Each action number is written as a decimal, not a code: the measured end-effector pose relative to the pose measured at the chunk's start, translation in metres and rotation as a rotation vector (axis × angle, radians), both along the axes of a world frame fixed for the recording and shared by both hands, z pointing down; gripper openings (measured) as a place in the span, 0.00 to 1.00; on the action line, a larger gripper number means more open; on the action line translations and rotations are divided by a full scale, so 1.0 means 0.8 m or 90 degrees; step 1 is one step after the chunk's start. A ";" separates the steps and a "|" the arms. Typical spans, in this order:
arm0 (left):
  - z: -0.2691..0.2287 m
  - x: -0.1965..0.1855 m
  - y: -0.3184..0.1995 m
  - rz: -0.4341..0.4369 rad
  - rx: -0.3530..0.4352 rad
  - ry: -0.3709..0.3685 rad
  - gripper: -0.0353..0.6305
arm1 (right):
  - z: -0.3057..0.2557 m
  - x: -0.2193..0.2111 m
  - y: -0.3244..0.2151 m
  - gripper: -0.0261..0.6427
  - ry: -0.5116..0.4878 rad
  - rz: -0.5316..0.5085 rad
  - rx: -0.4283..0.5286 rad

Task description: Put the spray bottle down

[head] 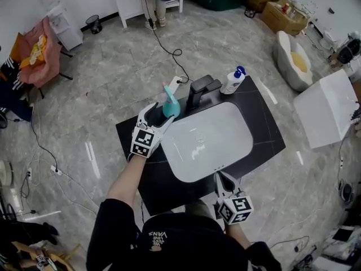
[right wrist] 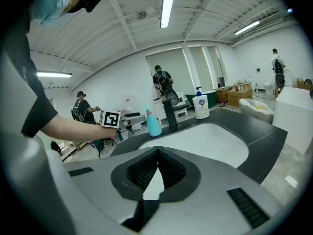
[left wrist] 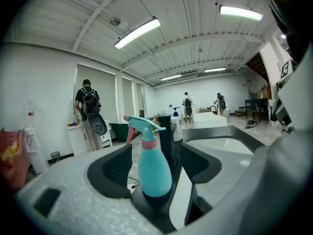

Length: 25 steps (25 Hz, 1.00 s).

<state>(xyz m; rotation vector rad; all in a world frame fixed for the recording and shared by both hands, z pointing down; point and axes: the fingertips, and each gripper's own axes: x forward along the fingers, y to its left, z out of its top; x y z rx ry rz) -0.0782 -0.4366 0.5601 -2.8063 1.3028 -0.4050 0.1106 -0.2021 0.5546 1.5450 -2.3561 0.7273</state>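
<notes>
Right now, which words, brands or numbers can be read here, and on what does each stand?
"VANS": upside down on the person's dark top; the smaller print beside it is unreadable.
Pump bottle label: too small to read.
Marker cubes: square patterns only, no letters.

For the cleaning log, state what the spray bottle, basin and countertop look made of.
The spray bottle looks like smooth teal plastic, semi-gloss, with soft highlights. The basin seems glazed ceramic: white, with sharp light reflections. The countertop is matte black with faint pale veins, stone or laminate; cannot tell.
</notes>
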 end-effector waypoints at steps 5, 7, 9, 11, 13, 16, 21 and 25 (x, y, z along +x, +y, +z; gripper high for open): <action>-0.025 -0.007 0.042 0.011 0.024 0.008 0.40 | -0.004 -0.012 0.018 0.04 -0.004 0.001 0.012; -0.033 -0.011 0.060 0.013 0.027 0.009 0.31 | -0.005 -0.017 0.024 0.04 -0.006 0.002 0.018; -0.037 -0.015 0.080 0.013 0.026 0.008 0.25 | -0.006 -0.023 0.032 0.04 -0.009 0.003 0.024; -0.041 -0.017 0.102 0.021 0.032 0.010 0.21 | -0.008 -0.028 0.040 0.04 -0.009 0.004 0.029; -0.046 -0.019 0.124 0.031 0.036 0.013 0.16 | -0.011 -0.033 0.046 0.04 -0.008 0.004 0.037; -0.051 -0.023 0.156 0.037 0.031 0.021 0.11 | -0.016 -0.040 0.053 0.04 -0.008 0.007 0.051; -0.060 -0.035 0.206 0.041 0.010 0.041 0.09 | -0.024 -0.052 0.067 0.04 -0.008 0.013 0.069; -0.071 -0.051 0.246 0.048 0.006 0.064 0.08 | -0.029 -0.062 0.080 0.04 -0.016 0.027 0.080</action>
